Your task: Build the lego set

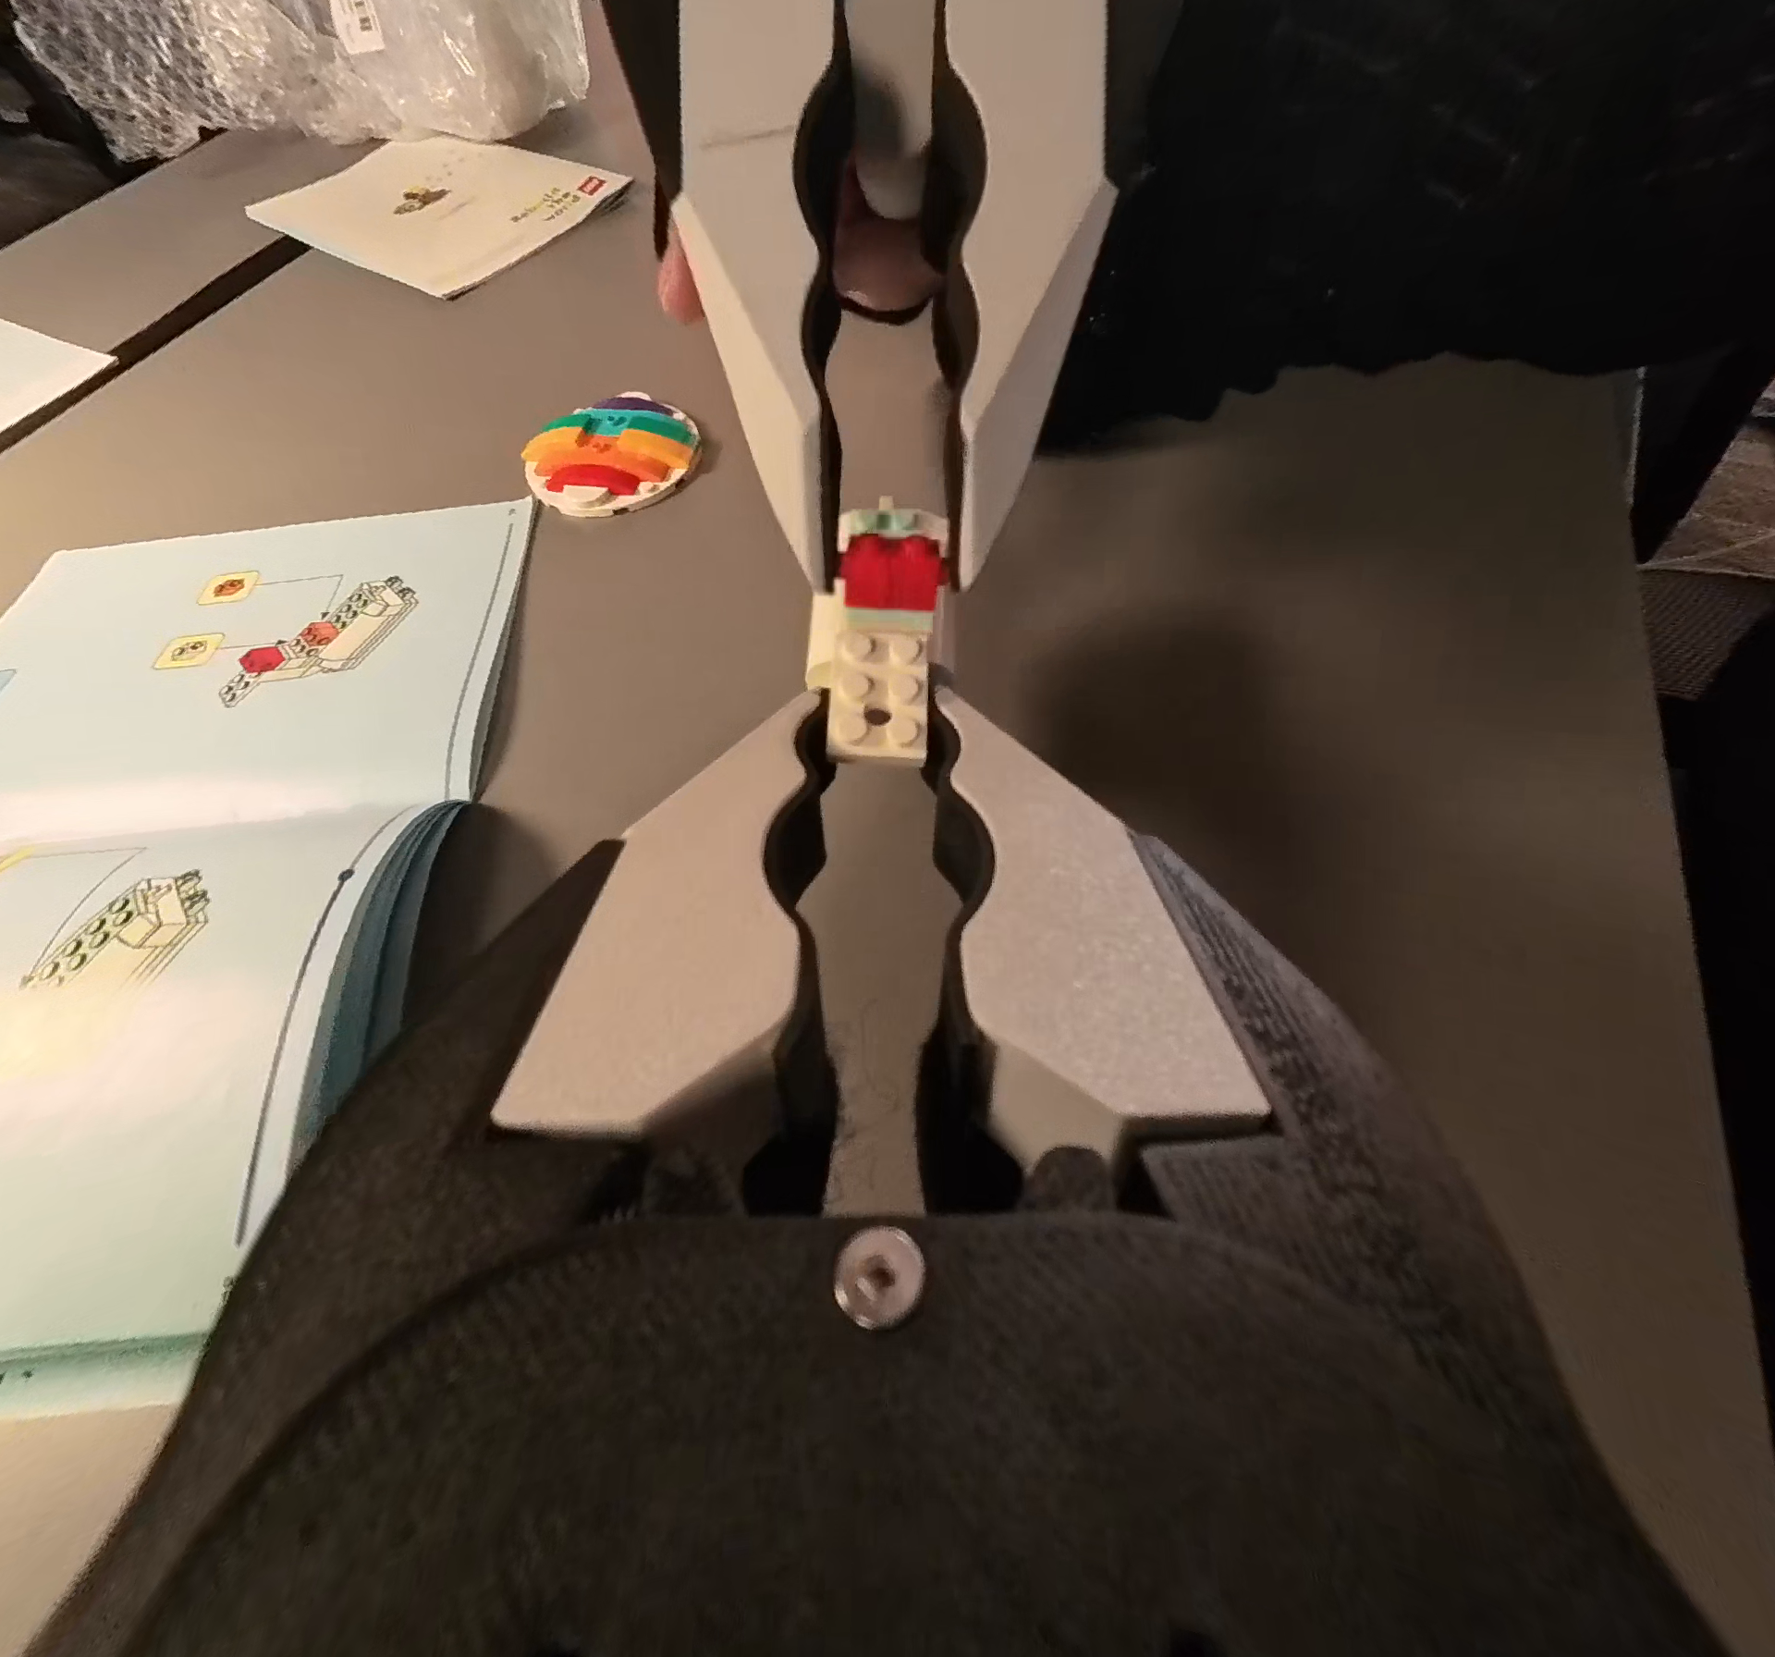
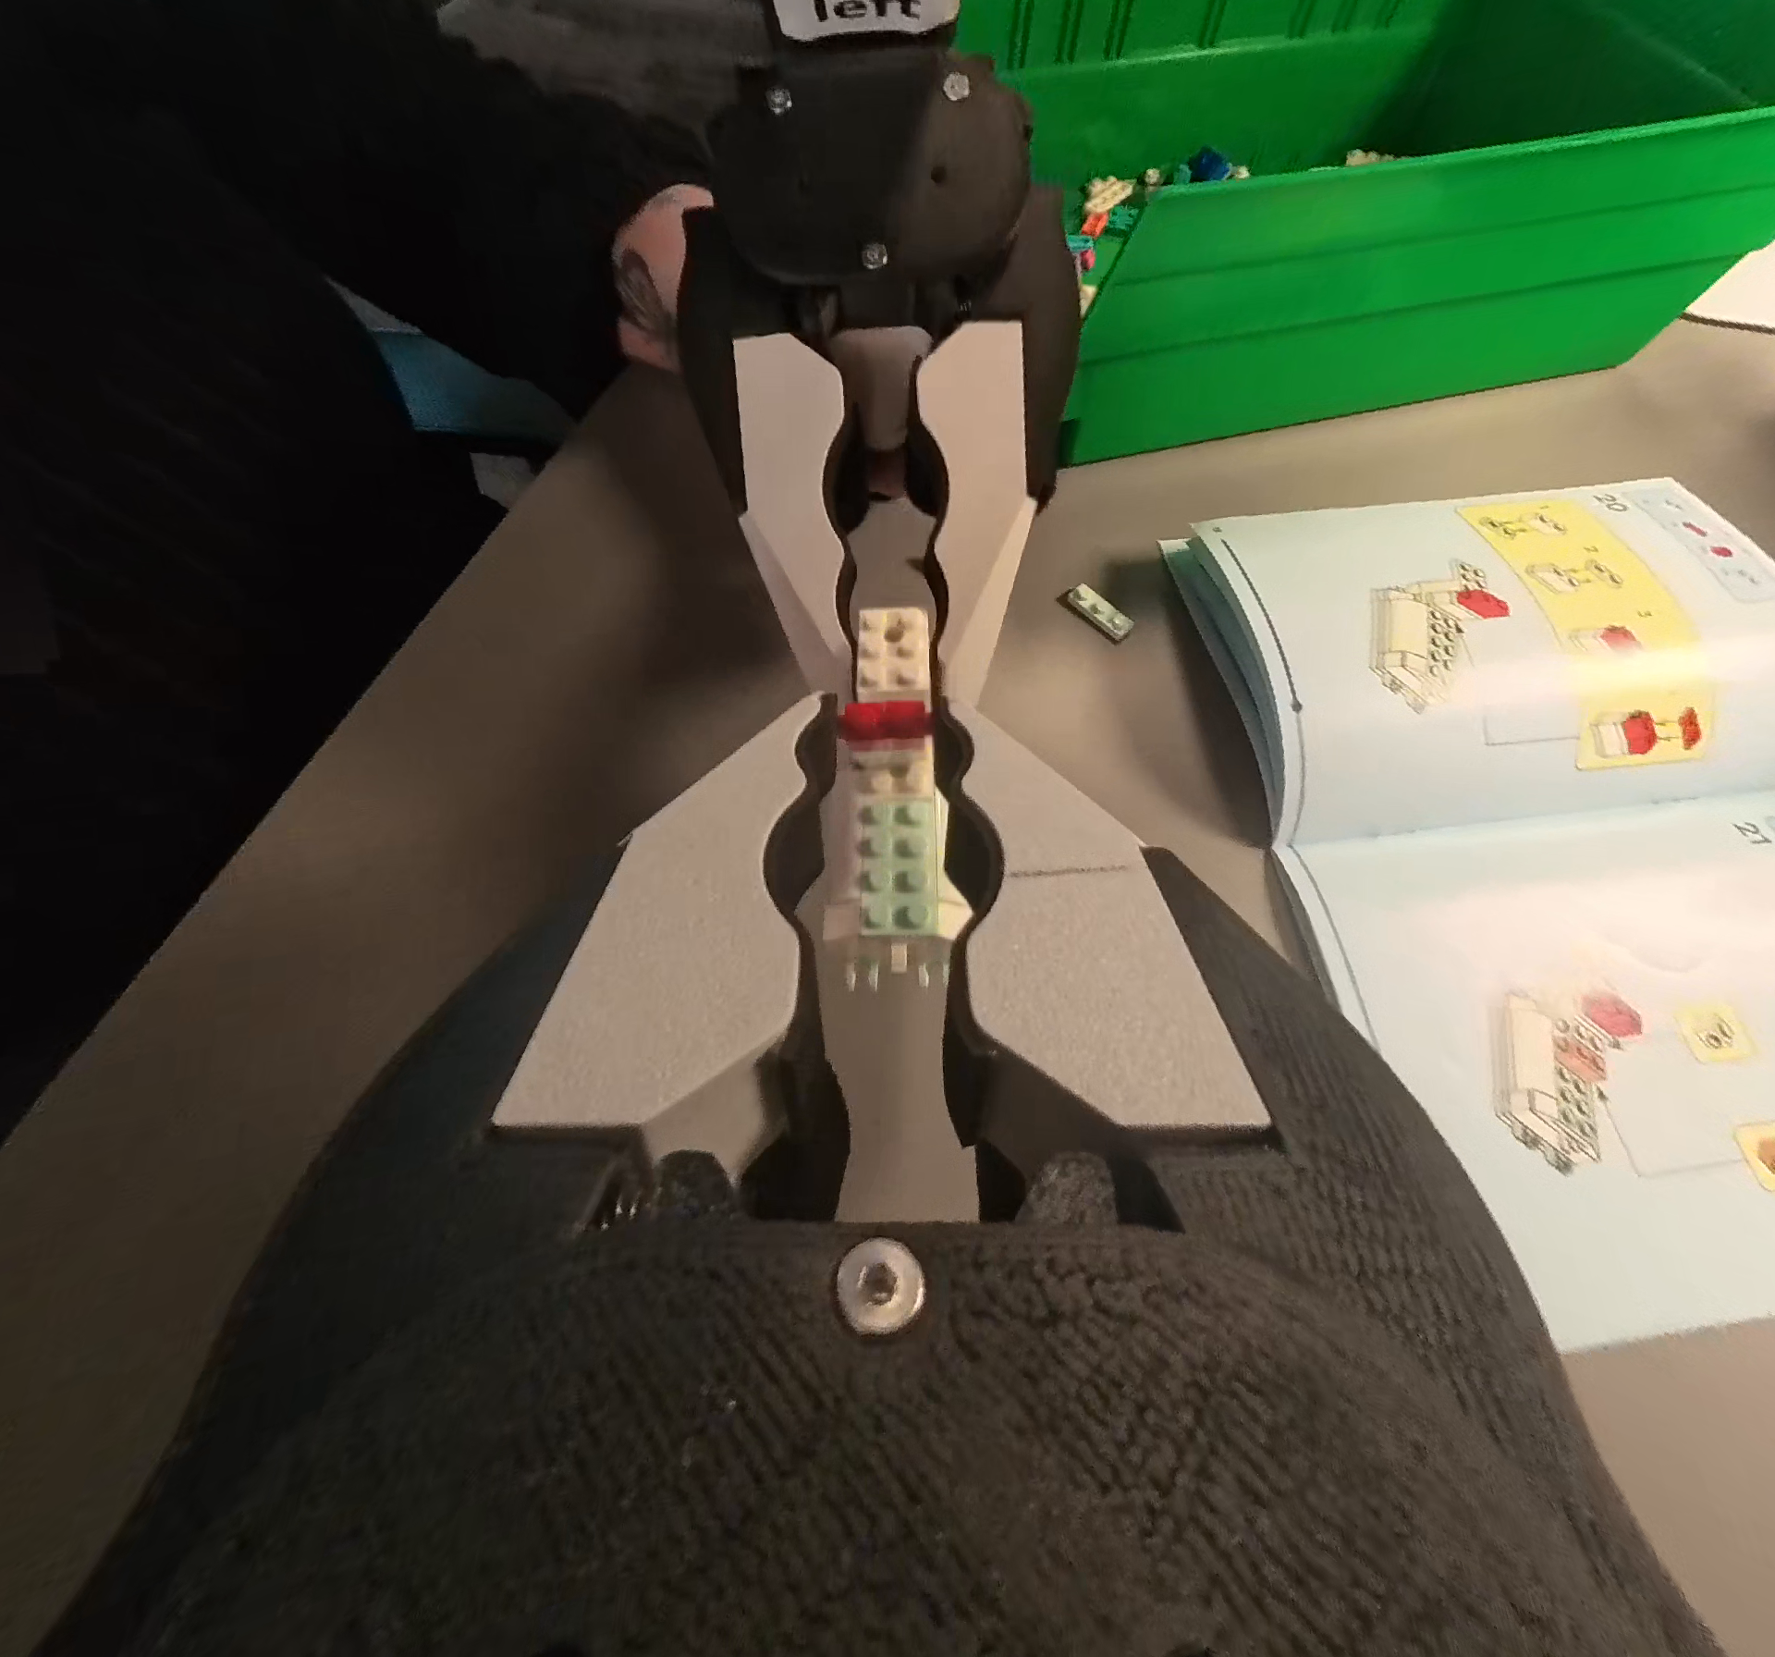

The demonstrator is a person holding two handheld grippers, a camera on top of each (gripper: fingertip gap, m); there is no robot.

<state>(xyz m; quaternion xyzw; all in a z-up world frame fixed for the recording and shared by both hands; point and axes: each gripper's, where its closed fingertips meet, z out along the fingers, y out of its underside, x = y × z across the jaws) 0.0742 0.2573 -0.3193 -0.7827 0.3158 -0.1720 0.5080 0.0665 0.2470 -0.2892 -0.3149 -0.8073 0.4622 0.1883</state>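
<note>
Left gripper (image 1: pixel 876 727) fingers nearly closed on the white studded end of the lego assembly (image 1: pixel 879 650); right gripper (image 2: pixel 888 727) fingers likewise narrowed around the far end, at the red bricks (image 2: pixel 884 719), both tools meeting tip to tip above the tabletop (image 1: pixel 1297 746). Assembly held clear of the surface between the two tools: white plate, red pair, pale green plate (image 2: pixel 898 862) with small prongs at its end toward the right gripper.

Progress, judged from these views: a partial sub-build, several layers joined, apparently matching the white-and-red drawings on the open instruction booklet (image 2: pixel 1537 842); booklet open partway through, so many steps probably left. Small rainbow build on a white round base (image 1: pixel 610 458) already finished, lying to the left of the grippers in the left wrist view. One loose dark-and-pale plate (image 2: pixel 1100 612) lying just beside the booklet, unused. More loose parts in the green bin (image 2: pixel 1393 247), far right in the right wrist view.

Room for moving: bare tabletop directly under the assembly; tabletop edge close on the left of the right wrist view, with a dark sleeve (image 2: pixel 288 266) beyond it. Second closed booklet (image 1: pixel 442 218) and crumpled plastic bags (image 1: pixel 288 16) far left in the left wrist view, well apart from the work.
</note>
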